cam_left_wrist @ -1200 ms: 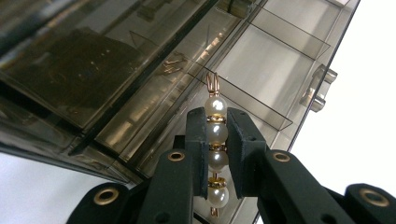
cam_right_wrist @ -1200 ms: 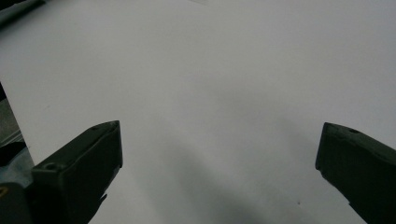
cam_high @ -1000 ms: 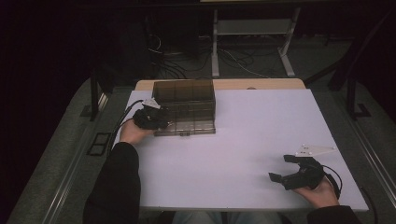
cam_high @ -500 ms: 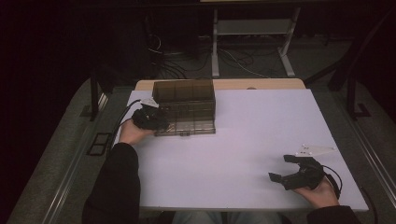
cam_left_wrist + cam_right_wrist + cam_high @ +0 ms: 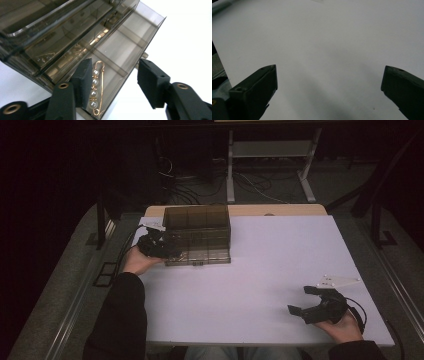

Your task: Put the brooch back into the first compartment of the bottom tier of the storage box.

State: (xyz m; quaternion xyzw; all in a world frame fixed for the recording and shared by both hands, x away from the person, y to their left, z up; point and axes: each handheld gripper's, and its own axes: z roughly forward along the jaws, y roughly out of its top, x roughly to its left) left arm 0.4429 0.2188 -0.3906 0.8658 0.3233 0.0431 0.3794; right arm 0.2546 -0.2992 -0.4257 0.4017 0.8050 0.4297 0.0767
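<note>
Since a second ago nothing has shifted: the left gripper (image 5: 113, 82) hangs half-open, empty, beside the gold pearl-beaded pin (image 5: 96, 87) inside the smoky transparent plastic compartment box (image 5: 197, 235) at the table's ten o'clock. The right gripper (image 5: 305, 301) rests wide open, empty, at four o'clock, so a grasp seems pending.

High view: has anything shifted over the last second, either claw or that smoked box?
Hardly anything. The left claw stays at the left end of the smoked plastic box, jaws open; in the left gripper view they straddle a gold pearl pin lying in a compartment, not clamped on it. The right claw remains open and idle over the white tabletop. The box has not moved.
</note>
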